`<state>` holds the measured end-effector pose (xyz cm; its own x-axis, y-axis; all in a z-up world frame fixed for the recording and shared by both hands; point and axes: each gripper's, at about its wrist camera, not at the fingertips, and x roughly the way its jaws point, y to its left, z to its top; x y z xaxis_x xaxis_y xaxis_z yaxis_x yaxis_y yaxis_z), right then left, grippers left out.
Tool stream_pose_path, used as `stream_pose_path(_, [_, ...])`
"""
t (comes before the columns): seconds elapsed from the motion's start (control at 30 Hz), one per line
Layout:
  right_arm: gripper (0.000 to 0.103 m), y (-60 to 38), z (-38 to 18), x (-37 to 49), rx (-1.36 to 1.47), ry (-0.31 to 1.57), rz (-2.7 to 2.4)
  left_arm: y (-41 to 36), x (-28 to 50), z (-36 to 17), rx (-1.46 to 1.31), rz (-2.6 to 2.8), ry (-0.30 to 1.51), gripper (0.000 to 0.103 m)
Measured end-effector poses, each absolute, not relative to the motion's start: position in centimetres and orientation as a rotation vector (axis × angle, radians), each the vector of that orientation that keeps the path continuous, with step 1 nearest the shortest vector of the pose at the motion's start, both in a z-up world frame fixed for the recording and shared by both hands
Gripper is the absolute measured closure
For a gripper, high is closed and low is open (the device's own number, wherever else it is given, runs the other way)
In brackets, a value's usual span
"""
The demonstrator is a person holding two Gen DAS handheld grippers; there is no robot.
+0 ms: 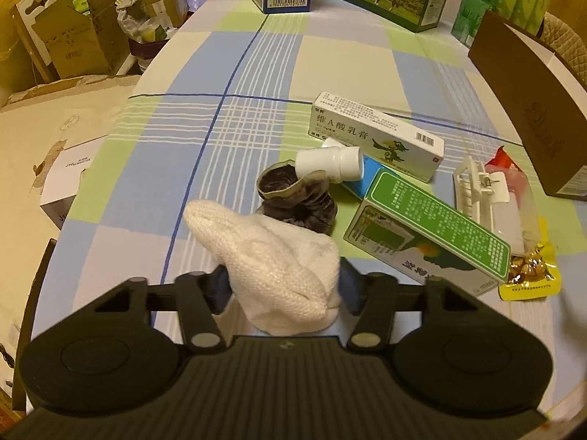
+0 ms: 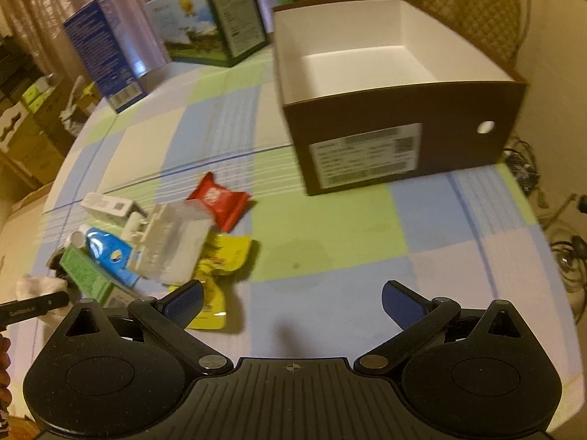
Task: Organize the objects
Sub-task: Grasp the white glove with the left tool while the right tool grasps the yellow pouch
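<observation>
Gripping white sock | left tool clamped | right tool spread, empty

The box sits behind the clutter, apparently empty.

Left jaws' pads mostly behind white sock; box label blurred, unreadable.

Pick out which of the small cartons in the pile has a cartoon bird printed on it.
The white medicine carton, lying flat farthest back in the pile, shows a green cartoon bird. The green-sided carton, nearer the camera, has none showing.
</observation>
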<state>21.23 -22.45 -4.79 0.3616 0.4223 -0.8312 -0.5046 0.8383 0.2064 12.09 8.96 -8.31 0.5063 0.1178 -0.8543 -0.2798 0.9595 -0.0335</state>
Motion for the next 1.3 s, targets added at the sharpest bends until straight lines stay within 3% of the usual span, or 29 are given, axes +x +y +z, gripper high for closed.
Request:
stream_pose_path(0.17, [0.005, -20.3, -5.9, 20.5, -0.116, 1.053, 0.683, 9.6, 10.6, -7.7, -0.186, 0.27, 1.007, 0.062])
stream_pose_path(0.8, [0.066, -14.9, -11.3, 20.5, -0.2, 1.033, 0.838, 12.2, 7.3, -5.0, -0.216, 0.391, 0.96, 0.062])
stream_pose_path(0.97, [0.069, -15.6, -11.2, 20.3, -0.197, 1.023, 0.854, 12.1, 7.2, -4.9, -0.217, 0.383, 0.956, 0.062])
stream_pose_path(1.17, [0.085, -16.8, -9.6, 19.8, -0.18, 0.996, 0.867, 11.6, 7.4, -4.5, -0.213, 0.356, 0.946, 0.062])
stream_pose_path(1.3, [0.086, -17.7, -9.1, 19.6, -0.192, 0.982, 0.847, 11.0, 7.6, -4.0, -0.208, 0.329, 0.934, 0.062])
